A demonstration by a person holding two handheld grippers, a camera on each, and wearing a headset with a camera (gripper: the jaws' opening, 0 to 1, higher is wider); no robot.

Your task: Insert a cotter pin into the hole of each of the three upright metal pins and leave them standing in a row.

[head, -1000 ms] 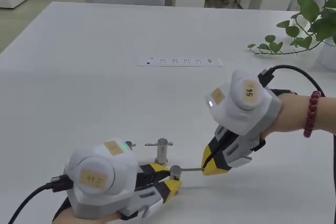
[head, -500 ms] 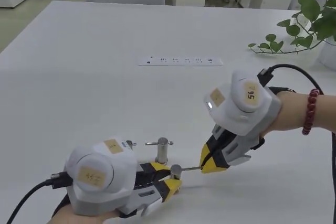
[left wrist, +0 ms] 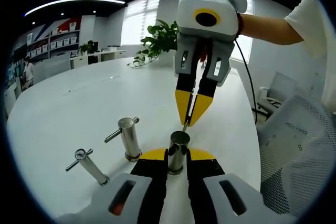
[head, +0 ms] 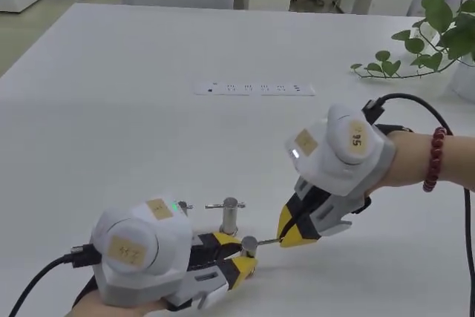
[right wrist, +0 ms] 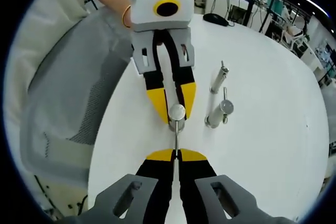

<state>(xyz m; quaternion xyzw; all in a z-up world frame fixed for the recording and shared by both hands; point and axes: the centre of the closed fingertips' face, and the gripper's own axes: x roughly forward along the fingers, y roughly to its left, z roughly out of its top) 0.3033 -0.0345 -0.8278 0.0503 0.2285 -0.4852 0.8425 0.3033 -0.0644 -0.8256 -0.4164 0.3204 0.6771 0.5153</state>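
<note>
The cotter pin [right wrist: 177, 136] is being pinched by its tail end between the closed tips of the right tongs [right wrist: 177, 155]. It is being pointed straight at the metal pin [right wrist: 177, 113], with its free end touching that pin's side just under the head; whether the end is inside the hole cannot be told. The metal pin is being clamped upright on the white desk [head: 148, 124] by the left tongs [left wrist: 177, 160], whose yellow-tipped jaws are being pressed against the lower shank from both sides. Just beside it, the second metal pin [left wrist: 129, 139] is being carried by the desk, standing, with the second cotter pin [left wrist: 113, 136] lying crosswise through its top. Beyond that one, the third metal pin [left wrist: 92, 166] is being crossed near its top by the third cotter pin [left wrist: 79, 156]. A white power strip [head: 254, 88] is being carried flat near the middle of the desk, well apart from the pins. A potted plant [head: 438, 27] is being trailed over the far right edge. A bead bracelet [head: 433, 159] is being worn on the wrist behind the right tongs.
</note>
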